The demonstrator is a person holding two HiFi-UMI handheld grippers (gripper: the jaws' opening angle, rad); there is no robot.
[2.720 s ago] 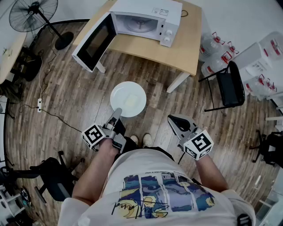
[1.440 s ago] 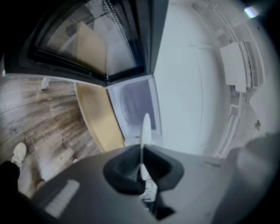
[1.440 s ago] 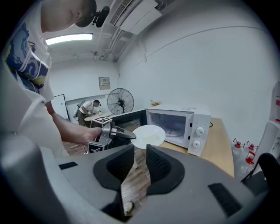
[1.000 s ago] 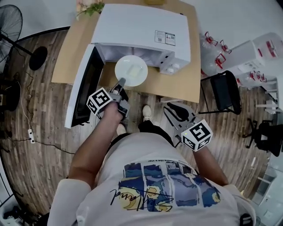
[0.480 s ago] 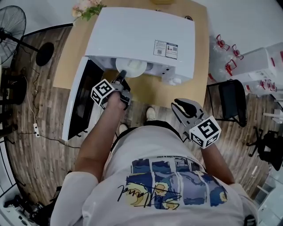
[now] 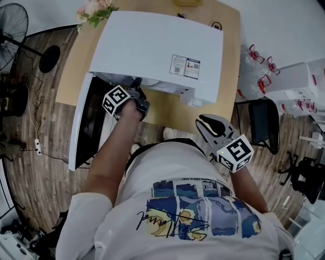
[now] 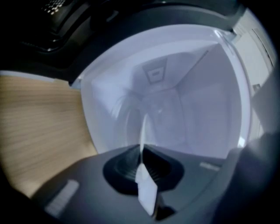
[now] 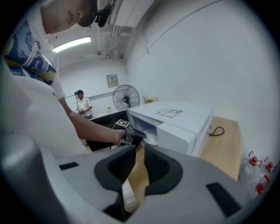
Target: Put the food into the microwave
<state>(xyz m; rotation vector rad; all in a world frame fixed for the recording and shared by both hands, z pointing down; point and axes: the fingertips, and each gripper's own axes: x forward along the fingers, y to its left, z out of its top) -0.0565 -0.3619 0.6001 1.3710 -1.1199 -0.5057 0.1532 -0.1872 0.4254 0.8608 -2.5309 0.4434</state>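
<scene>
The white microwave [image 6: 157, 51] stands on the wooden table [image 6: 167, 109] with its door [image 6: 84, 127] swung open to the left. My left gripper [image 6: 136, 81] reaches into the opening and is shut on the rim of the white plate [image 7: 146, 192]. In the left gripper view the plate shows edge-on inside the pale cavity [image 7: 183, 105], and the food on it is hidden. The head view hides the plate under the microwave's top. My right gripper [image 6: 205, 122] hangs in front of the table's near edge, its jaws a narrow gap apart and empty [image 8: 138, 168]. It looks toward the microwave [image 8: 175, 122] and my left gripper [image 8: 131, 133].
A flower bunch [image 6: 94, 10] sits at the table's back left corner. A floor fan [image 6: 20, 20] stands far left, a black chair [image 6: 264, 122] right of the table, water bottles [image 6: 259, 61] behind it. A cable [image 8: 216, 130] lies on the table. Another person [image 8: 82, 105] stands far off.
My left gripper has carried the plate forward from in front of the microwave into its cavity, so the plate is now hidden in the head view. The right gripper has come forward with the body.
</scene>
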